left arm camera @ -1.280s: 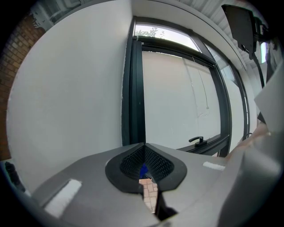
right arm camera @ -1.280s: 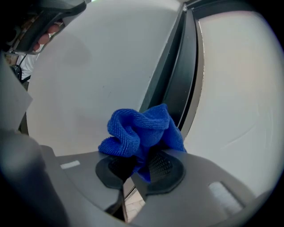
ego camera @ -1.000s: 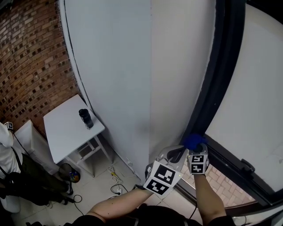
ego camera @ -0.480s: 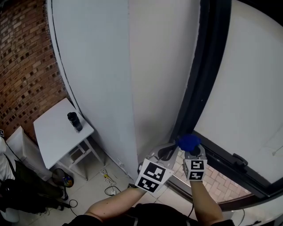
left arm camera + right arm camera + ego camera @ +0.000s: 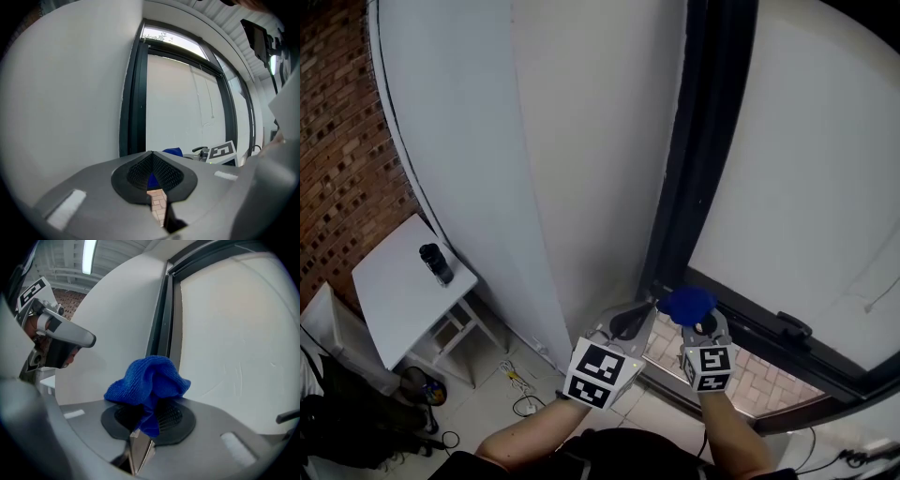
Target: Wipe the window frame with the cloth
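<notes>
The black window frame (image 5: 712,141) runs off the top edge; the crumpled blue cloth (image 5: 686,303) covers its lower corner.

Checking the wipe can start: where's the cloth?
In the head view the cloth sits low, right of centre, clamped in the right tool by the frame's bottom corner.

At the near lower corner of the black window frame (image 5: 701,159), the right gripper (image 5: 694,319) holds a bunched blue cloth (image 5: 686,303), the left gripper (image 5: 645,311) just beside, a bottle (image 5: 437,263) standing on a white table (image 5: 389,300) at left.
</notes>
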### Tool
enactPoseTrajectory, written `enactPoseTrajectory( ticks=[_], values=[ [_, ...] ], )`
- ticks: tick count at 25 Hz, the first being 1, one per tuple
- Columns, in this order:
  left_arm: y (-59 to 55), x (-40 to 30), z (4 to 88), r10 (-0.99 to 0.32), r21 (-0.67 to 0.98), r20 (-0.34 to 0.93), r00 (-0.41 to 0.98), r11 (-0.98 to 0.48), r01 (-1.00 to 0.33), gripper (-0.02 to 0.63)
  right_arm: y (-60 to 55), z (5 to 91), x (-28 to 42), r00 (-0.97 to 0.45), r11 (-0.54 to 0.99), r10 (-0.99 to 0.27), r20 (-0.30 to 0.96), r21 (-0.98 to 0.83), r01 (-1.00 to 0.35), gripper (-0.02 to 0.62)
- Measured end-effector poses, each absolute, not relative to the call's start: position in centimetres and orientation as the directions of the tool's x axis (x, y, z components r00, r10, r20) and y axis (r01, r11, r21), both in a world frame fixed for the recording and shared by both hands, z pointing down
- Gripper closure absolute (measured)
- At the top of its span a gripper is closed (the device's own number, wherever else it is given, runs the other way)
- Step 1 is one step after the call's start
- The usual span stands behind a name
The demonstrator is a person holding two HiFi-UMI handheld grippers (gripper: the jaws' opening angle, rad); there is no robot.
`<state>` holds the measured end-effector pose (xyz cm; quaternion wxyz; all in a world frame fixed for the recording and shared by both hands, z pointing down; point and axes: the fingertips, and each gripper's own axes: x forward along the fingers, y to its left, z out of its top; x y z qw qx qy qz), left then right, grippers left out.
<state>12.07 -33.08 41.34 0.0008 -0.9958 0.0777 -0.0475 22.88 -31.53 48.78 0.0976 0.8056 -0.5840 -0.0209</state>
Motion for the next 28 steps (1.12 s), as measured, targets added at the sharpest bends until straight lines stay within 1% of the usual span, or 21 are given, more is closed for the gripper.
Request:
enactPoseTrajectory(
  ticks=[5,8,11,16,18,22,28],
  values=[
    [-33.0,11.7,41.7,-0.152,-0.013,0.103,0.983,-0.988,-0.151,0.612,-32.9,50.0,21.8,0.290,-0.270,-0.953,0.094,0.176,-0.947,0.523],
    [-33.5,11.2,42.1,-0.164,-0.012,0.114,0.980,-0.986,-0.164,0.612,-34.4,51.6,21.7,0.282,-0.259,-0.951,0.125,0.170,-0.951,0.523],
    [-33.6,10.6,42.5,-0.178,-0.011,0.128,0.976,-0.984,-0.178,0.612,-35.7,53.5,22.4,0.307,-0.275,-0.937,0.164,0.192,-0.942,0.523],
    [-33.8,9.9,43.0,-0.197,-0.031,0.151,0.969,-0.981,-0.194,0.612,-37.5,56.2,24.0,0.346,-0.319,-0.917,0.197,0.155,-0.935,0.523],
    [-33.5,9.6,42.9,-0.198,-0.036,0.159,0.967,-0.980,-0.195,0.612,-37.6,56.6,24.6,0.366,-0.343,-0.908,0.204,0.139,-0.929,0.523],
    [-32.4,7.7,40.7,-0.205,-0.018,0.174,0.963,-0.979,-0.205,0.612,-37.0,54.2,23.8,0.390,-0.367,-0.895,0.214,0.140,-0.920,0.523],
    [-33.2,9.1,44.0,-0.215,-0.027,0.193,0.957,-0.977,-0.214,0.612,-39.4,57.3,25.3,0.381,-0.361,-0.902,0.204,0.131,-0.923,0.523]
  ],
)
